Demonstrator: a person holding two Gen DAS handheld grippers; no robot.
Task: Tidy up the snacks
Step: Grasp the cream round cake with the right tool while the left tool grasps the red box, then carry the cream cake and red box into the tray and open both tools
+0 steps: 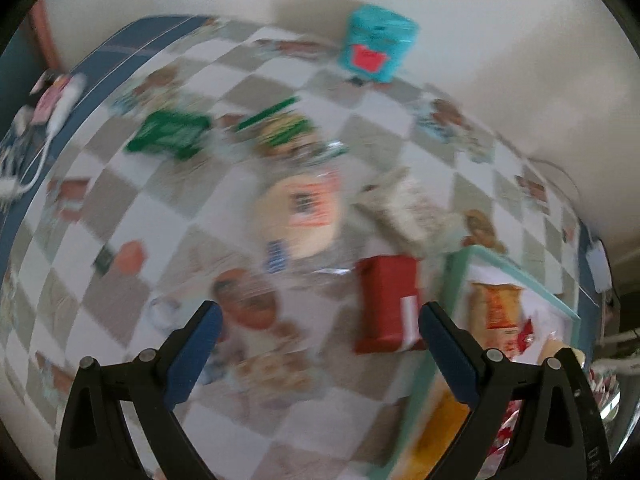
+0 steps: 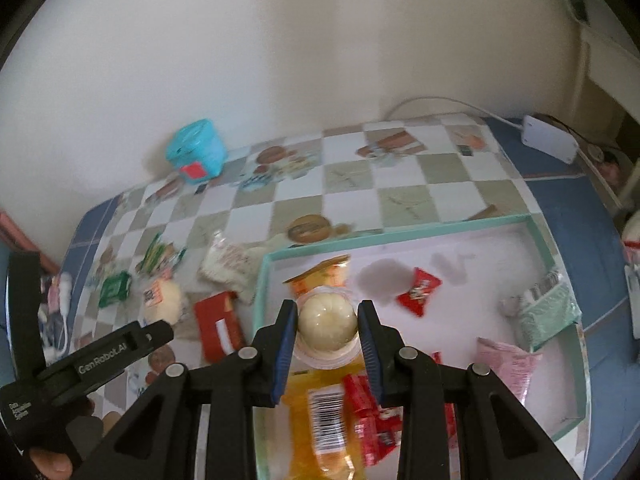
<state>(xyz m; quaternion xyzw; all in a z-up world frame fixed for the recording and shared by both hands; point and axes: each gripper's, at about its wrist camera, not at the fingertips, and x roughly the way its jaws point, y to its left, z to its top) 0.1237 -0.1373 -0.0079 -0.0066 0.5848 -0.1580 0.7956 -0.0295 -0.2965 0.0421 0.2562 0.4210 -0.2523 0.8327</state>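
The right gripper (image 2: pixel 327 322) grips a round pale bun in clear wrap (image 2: pixel 327 326) between its jaws, above the mint-rimmed tray (image 2: pixel 400 232) on the checkered worktop (image 2: pixel 352 196). The left gripper (image 1: pixel 320 320) hangs with jaws wide apart and empty over the worktop, where a red packet (image 1: pixel 386 304) lies just beside the tray.

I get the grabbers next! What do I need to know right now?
Right gripper: fingers shut on a round cream bun, held over the tray.
Left gripper: open, empty, above the table.
Done: orange packets and red wrappers lie in the tray.
Left: on the checkered cloth wait a red packet, another bun, a white bag and green packets.
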